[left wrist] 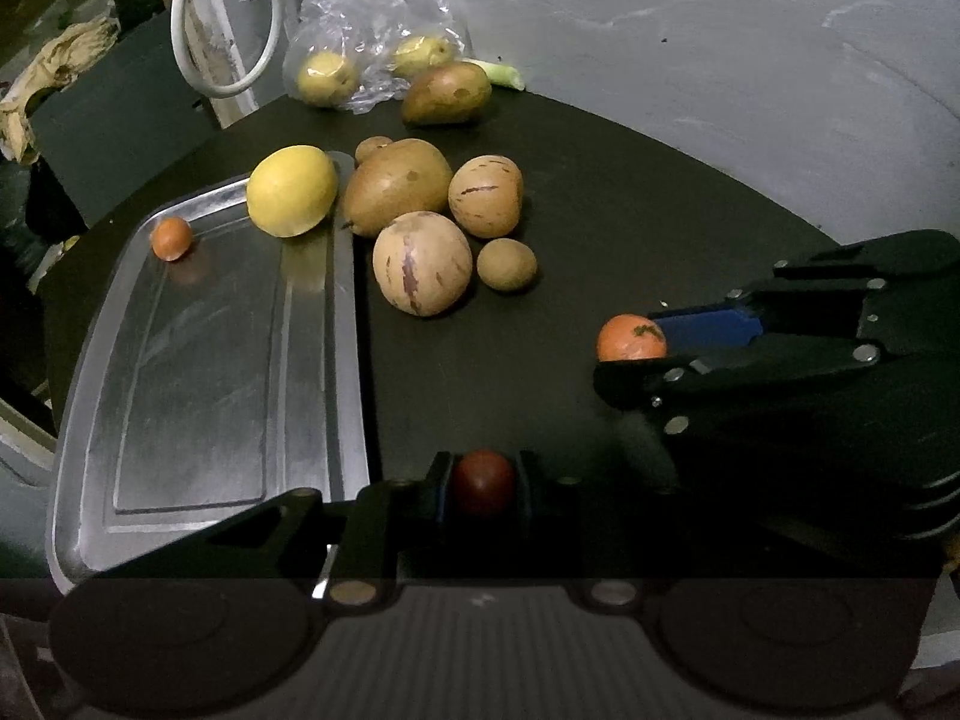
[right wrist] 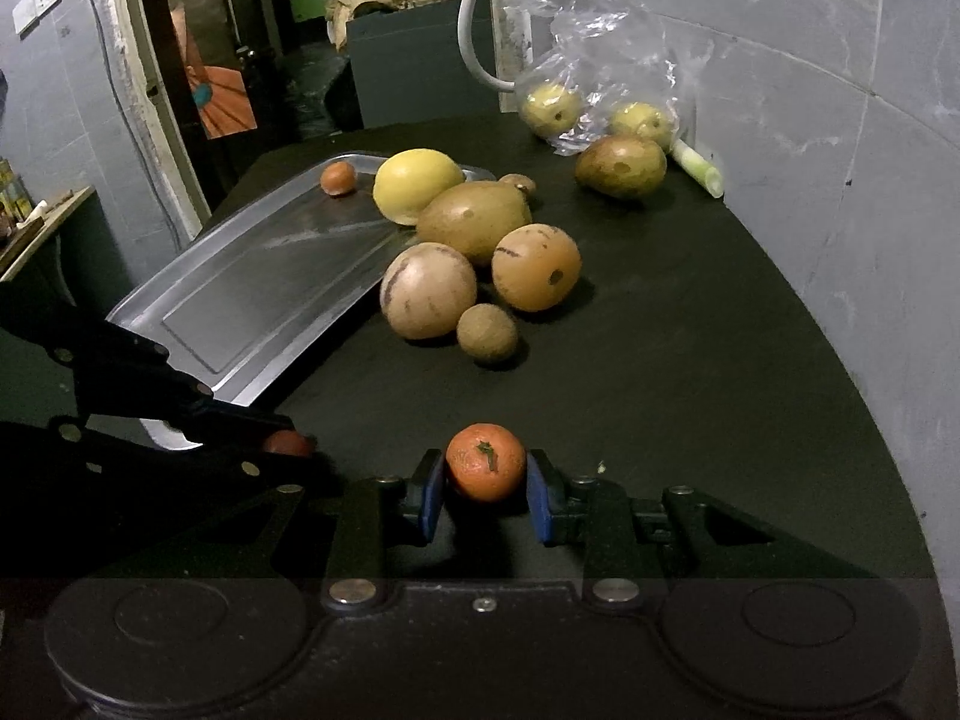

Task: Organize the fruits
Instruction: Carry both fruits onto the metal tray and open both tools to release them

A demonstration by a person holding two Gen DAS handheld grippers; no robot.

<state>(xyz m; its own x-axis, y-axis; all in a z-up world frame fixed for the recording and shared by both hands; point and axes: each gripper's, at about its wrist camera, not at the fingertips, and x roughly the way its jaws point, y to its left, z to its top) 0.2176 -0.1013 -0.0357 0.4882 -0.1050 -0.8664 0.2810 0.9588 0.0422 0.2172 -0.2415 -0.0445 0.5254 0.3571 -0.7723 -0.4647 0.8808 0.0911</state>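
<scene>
On the dark table (left wrist: 630, 192), near edge: left gripper (left wrist: 483, 483) clamped on a small dark-red fruit (left wrist: 483, 480) beside the tray's (left wrist: 198, 372) near right corner. Right gripper (right wrist: 486, 483) pads touching a mandarin (right wrist: 485, 461) on both sides, further right. Tray's far end holds a lemon (left wrist: 292, 190) and small orange fruit (left wrist: 171, 238). Remaining fruit piled just right of the tray.
</scene>
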